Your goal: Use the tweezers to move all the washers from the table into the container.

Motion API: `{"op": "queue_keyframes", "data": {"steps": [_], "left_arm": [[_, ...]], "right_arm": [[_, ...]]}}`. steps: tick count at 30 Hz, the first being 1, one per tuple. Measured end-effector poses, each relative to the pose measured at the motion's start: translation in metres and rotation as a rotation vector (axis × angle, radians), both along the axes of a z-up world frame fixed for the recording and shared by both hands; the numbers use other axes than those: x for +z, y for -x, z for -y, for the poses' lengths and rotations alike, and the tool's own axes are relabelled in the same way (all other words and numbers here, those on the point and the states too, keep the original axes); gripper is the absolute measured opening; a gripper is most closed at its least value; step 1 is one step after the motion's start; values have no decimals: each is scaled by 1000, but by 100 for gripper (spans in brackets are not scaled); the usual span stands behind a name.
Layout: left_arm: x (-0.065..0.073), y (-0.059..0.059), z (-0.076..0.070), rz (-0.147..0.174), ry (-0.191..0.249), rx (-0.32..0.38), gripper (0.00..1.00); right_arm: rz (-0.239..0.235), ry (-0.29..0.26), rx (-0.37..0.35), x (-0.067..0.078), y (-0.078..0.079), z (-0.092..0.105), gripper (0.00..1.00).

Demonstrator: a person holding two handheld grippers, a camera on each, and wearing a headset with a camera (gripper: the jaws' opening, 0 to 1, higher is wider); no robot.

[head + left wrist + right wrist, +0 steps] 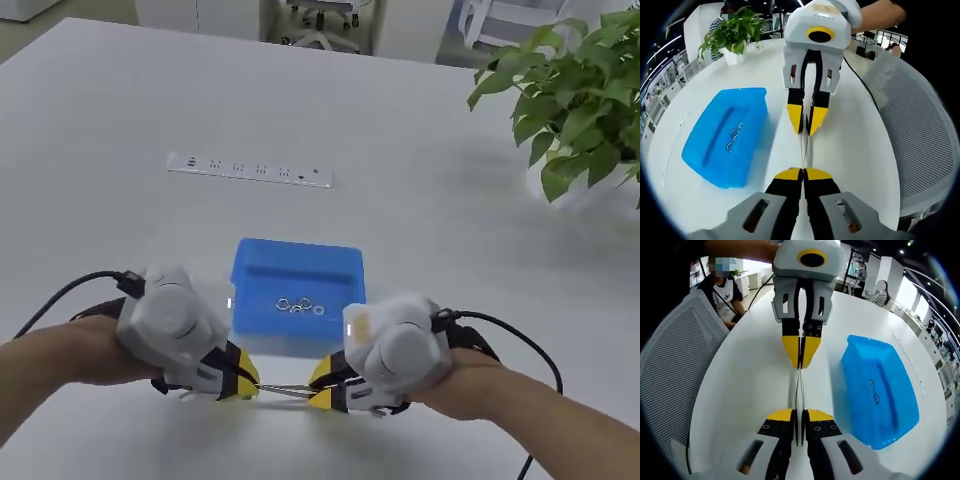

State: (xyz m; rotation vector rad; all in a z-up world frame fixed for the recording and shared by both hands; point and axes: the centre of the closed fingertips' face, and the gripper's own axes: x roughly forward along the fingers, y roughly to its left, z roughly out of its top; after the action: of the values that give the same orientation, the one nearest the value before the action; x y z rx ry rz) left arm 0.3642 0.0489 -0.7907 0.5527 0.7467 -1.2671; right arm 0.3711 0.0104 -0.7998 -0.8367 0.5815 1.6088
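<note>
– Where the thin metal tweezers (285, 390) bridge the gap between the two tongs, which one has hold of them?
– Both. The left gripper (803, 173) is clenched on one end with its jaws pressed together, and the right gripper (796, 414) pinches the other end. They face each other tip to tip, low over the white table (450, 230).
– And the washers?
– The small silver ring washers (300, 306) lie bunched on the floor of the blue rectangular plastic container (250, 262), just beyond the tweezers.
– Anything else nearby?
– A long white power strip (250, 168) lies well beyond the container, and a leafy green potted plant (575, 100) stands at the far right. A grey mesh chair (920, 140) sits beside the table's near edge.
</note>
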Motion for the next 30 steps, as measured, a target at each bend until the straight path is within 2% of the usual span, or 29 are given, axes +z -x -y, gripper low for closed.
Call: {"op": "queue_keyframes", "data": {"steps": [10, 16, 30], "left_arm": [[-9, 1, -4, -27, -15, 5, 5], [-13, 2, -5, -36, -18, 15, 5], [-14, 1, -5, -34, -18, 21, 6]], "right_arm": [[-24, 4, -12, -6, 3, -3, 10], [-19, 3, -12, -6, 2, -4, 11], [-10, 9, -4, -6, 3, -3, 12]]}}
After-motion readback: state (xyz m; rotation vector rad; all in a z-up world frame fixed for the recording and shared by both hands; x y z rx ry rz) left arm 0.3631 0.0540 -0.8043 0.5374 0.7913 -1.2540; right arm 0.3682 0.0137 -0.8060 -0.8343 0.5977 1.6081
